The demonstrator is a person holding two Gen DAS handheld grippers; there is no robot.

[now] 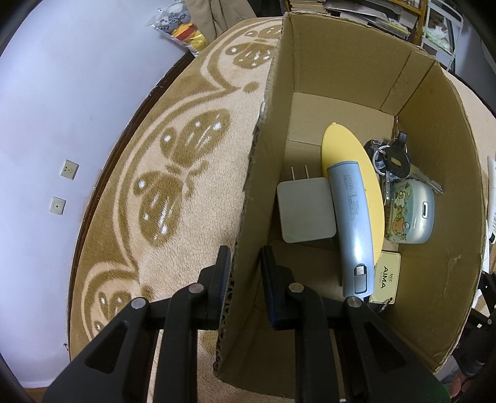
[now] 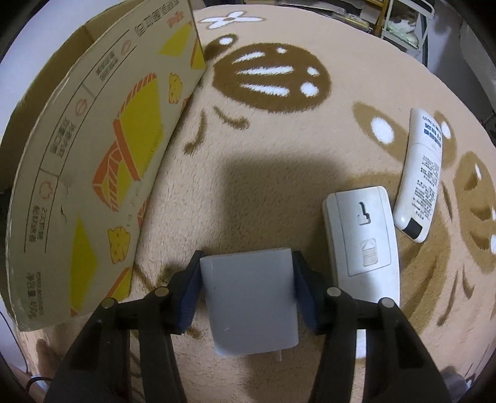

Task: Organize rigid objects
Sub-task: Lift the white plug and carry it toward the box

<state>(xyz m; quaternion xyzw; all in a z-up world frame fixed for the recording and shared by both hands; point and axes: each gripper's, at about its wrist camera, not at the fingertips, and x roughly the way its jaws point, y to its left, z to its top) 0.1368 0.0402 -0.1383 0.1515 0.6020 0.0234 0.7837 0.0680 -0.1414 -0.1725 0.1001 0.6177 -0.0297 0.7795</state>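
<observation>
An open cardboard box [image 1: 434,173] stands on a beige rug. My left gripper [image 1: 246,251] is shut on the box's left wall, one finger outside and one inside. In the box lie a white plug charger [image 1: 305,214], a light-blue power bank [image 1: 352,223], a yellow oval case [image 1: 347,148], a bunch of keys [image 1: 390,158], a cartoon-printed earbud case [image 1: 409,214] and a cream AIMA tag [image 1: 384,279]. In the right wrist view my right gripper [image 2: 248,257] has both pads against the sides of a grey charger block [image 2: 251,297], low over the rug. The box's printed outer wall [image 2: 102,148] rises at the left.
Two white remotes lie on the rug right of the right gripper: a wide one [image 2: 362,238] close by and a slimmer one [image 2: 421,176] beyond. A pale wall [image 1: 46,108] with sockets lies left of the rug, shelves [image 1: 372,12] behind the box.
</observation>
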